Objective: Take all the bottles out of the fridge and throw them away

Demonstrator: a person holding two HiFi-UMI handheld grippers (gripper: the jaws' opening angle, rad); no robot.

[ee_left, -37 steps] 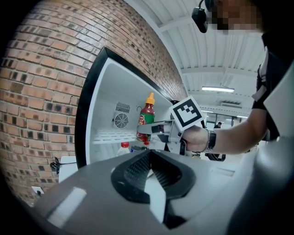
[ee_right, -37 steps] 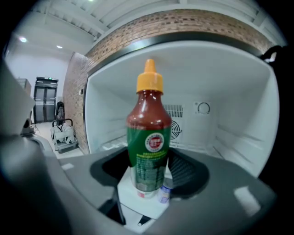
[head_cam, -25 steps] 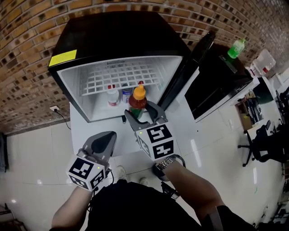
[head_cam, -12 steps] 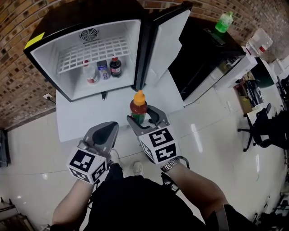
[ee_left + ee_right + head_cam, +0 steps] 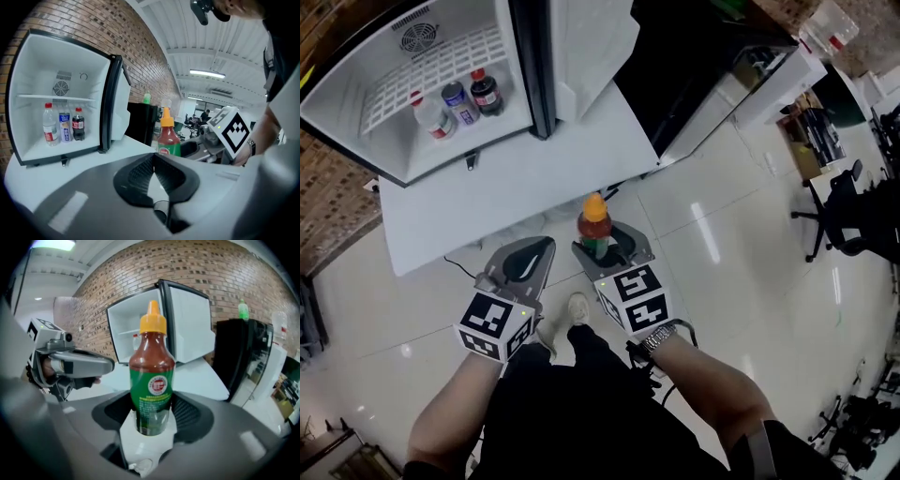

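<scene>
The right gripper has its fingers pinching the lower body of an upright red-sauce bottle with a green label and orange cap, held over the glossy white tiled floor just off the front edge of the white tabletop. Beside it, the left gripper has its fingers pressed together with nothing between them. On that tabletop the open black mini fridge with a white interior holds a clear bottle with a red cap, a blue-labelled bottle and a dark cola bottle, standing side by side.

Orange-capped sauce bottle upright in right hand-held gripper; three drinks inside fridge.
</scene>
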